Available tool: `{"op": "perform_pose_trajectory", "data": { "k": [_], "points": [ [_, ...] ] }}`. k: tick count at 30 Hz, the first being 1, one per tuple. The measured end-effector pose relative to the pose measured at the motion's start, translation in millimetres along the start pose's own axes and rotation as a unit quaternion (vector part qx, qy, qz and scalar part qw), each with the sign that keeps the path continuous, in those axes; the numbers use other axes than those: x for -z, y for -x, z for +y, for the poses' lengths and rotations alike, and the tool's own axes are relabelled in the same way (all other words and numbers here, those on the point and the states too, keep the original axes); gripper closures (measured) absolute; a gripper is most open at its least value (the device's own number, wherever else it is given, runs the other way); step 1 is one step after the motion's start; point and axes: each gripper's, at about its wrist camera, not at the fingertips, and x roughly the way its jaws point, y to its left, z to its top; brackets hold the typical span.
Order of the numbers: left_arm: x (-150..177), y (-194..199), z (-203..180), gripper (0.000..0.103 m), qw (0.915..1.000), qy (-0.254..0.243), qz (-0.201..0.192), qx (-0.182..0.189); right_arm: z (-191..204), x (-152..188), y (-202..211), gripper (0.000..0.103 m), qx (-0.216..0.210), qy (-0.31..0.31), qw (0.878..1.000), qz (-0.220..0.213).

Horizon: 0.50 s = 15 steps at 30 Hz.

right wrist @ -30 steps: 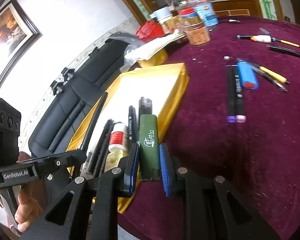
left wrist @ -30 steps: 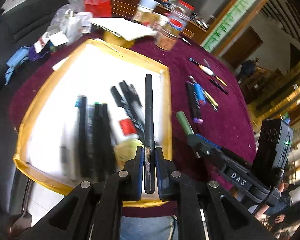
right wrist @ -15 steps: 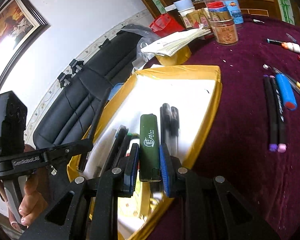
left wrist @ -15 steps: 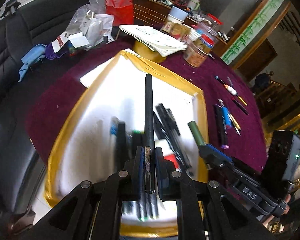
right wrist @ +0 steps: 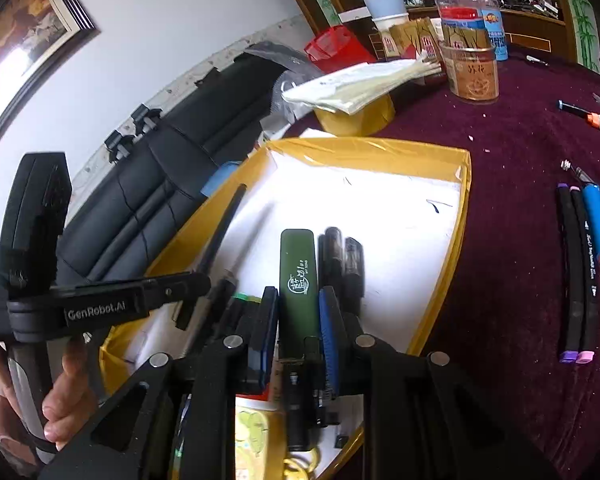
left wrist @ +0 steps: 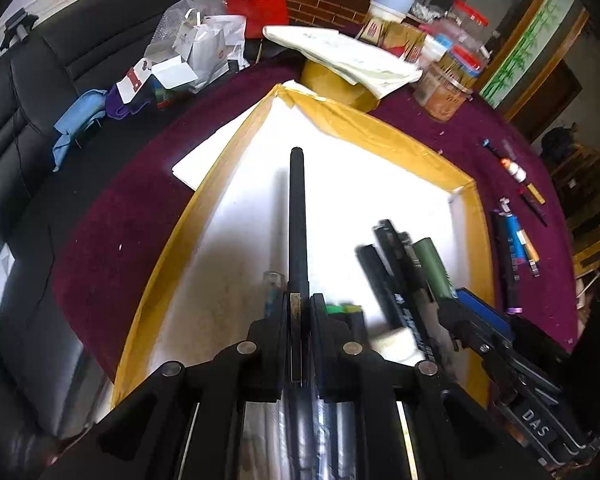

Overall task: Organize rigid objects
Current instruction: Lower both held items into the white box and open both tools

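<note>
A: While the left gripper [left wrist: 300, 312] pinches the black pen [left wrist: 297, 216] by its tail, barrel pointing to twelve o'clock over the tray [left wrist: 228, 160], how will it handle?

B: Light and stiff, I'd judge, but slick and thin; gripped at the very end, it could pivot. A hold nearer the middle would be steadier.

A: And the right gripper [right wrist: 298, 312]?

B: Clamped on the green case [right wrist: 298, 276], also above the tray. It looks hard and flat-sided, so the pads should hold it well.

A: Any writing?

B: White characters and "MY SONG" on the case. "GenRobot.AI" on the left tool, at nine o'clock in the right view. Farther off, at two o'clock, jar [right wrist: 474, 72] labels too small to read.
</note>
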Motion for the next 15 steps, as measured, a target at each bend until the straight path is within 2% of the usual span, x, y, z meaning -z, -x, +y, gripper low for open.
{"op": "perform_pose_trajectory", "data": {
  "k": [5,7,9,11,12,13,14,15],
  "points": [
    [-2,-13,-2,0.091,0.9999,-0.007,0.012,-0.005,-1,1,-10,0.083,0.01,0.011,1.0,0.006],
    [-1,-13,0,0.08,0.9999,-0.005,0.013,0.005,2,1,-12,0.083,0.017,0.019,1.0,0.006],
    [0,-11,2,0.046,0.9999,0.002,0.011,0.012,4,1,-13,0.083,0.026,0.026,0.999,0.005],
    [2,-3,2,0.037,0.9999,0.004,-0.009,0.01,7,0,-15,0.076,0.026,0.031,0.999,0.006],
    [3,0,1,0.036,0.9999,-0.001,-0.013,0.01,8,0,-15,0.072,0.023,0.034,0.999,0.007],
    [6,4,-1,0.036,0.9998,-0.007,-0.015,0.013,9,0,-13,0.061,0.018,0.035,0.999,0.006],
    [8,7,-3,0.036,0.9996,-0.009,-0.019,0.017,10,1,-10,0.056,0.011,0.033,0.999,0.003],
    [10,12,-5,0.036,0.9994,-0.012,-0.025,0.022,11,2,-5,0.056,0.002,0.031,1.0,-0.002]
  ]
}}
